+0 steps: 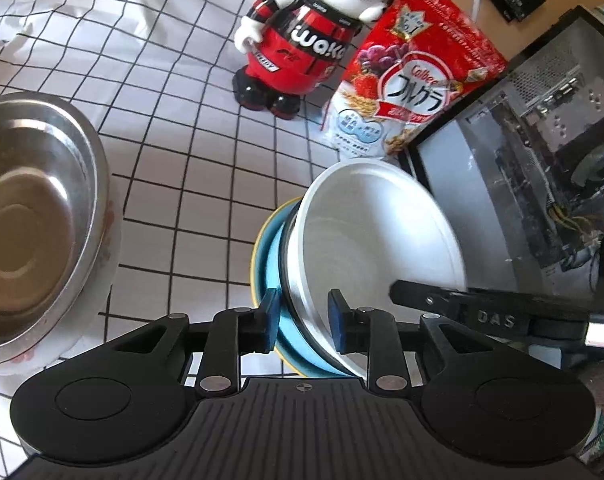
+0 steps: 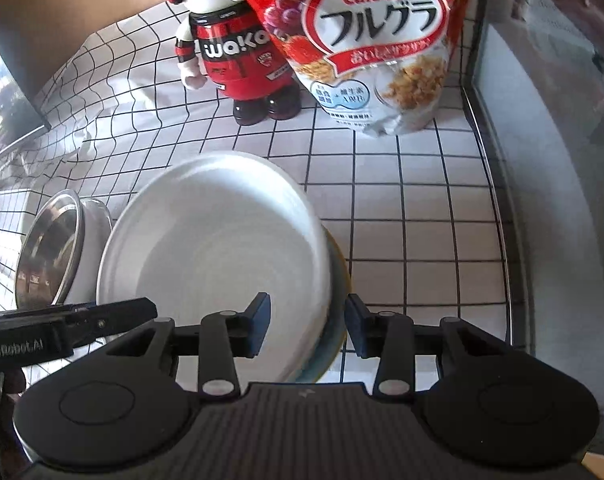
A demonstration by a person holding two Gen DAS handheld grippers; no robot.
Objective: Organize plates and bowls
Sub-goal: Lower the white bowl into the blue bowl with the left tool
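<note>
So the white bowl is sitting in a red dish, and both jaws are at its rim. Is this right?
Not quite: the dish under the white bowl is light blue with a yellowish edge, not red. The left wrist view shows this blue dish most clearly. The rest holds: the left gripper and the right gripper each have their jaws at the bowl's rim.

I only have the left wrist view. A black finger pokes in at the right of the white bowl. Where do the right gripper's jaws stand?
Observer: The right gripper straddles the white bowl's rim, one jaw inside and one outside.
Operator: Is the blue dish underneath between them too?
Observer: Yes, its edge lies in that gap.
Operator: Does it touch the computer case?
Observer: No, checked cloth shows between them.
</note>
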